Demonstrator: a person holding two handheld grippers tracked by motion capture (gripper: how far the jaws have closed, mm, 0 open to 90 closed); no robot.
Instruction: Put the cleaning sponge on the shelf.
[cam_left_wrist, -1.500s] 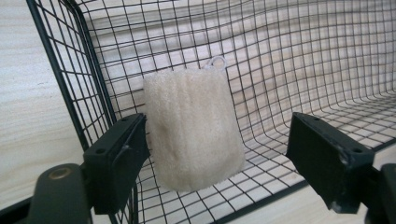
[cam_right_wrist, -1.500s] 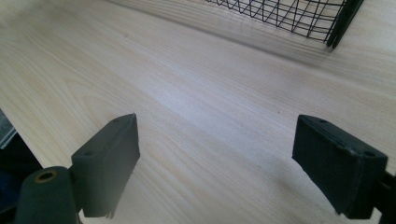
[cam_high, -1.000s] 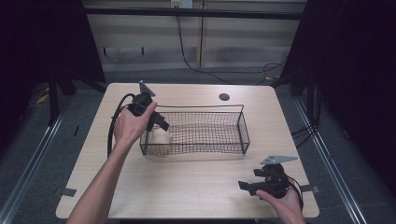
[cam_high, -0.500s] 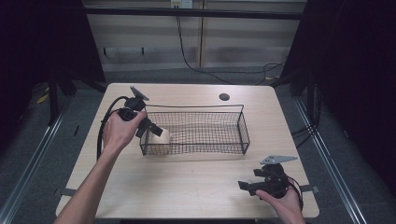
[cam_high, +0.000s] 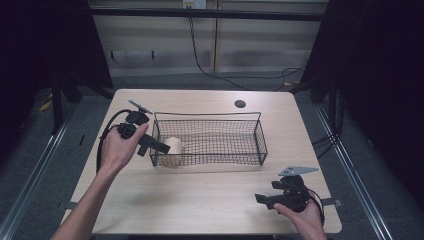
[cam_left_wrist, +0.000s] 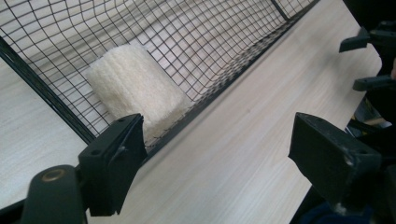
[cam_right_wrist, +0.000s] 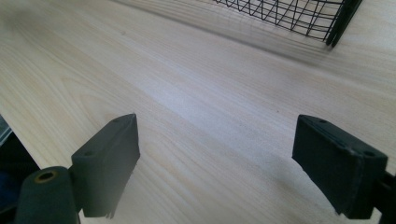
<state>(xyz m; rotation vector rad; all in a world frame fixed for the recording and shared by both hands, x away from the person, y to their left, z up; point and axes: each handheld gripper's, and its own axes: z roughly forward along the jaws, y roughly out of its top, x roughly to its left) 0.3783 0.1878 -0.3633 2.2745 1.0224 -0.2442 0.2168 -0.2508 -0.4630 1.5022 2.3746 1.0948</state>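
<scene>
Meanwhile, left claw (cam_high: 159, 147), wide with nothing between after just opening, hangs left of centre outside basket (cam_high: 260, 137) holding white roll (cam_high: 173, 145); right claw (cam_high: 260, 198) wide, lower right.

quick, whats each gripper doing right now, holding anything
Left gripper: open, holding nothing, outside the wire basket near the white roll; its jaws have just been opening.
Right gripper: open, holding nothing, over bare table.
</scene>
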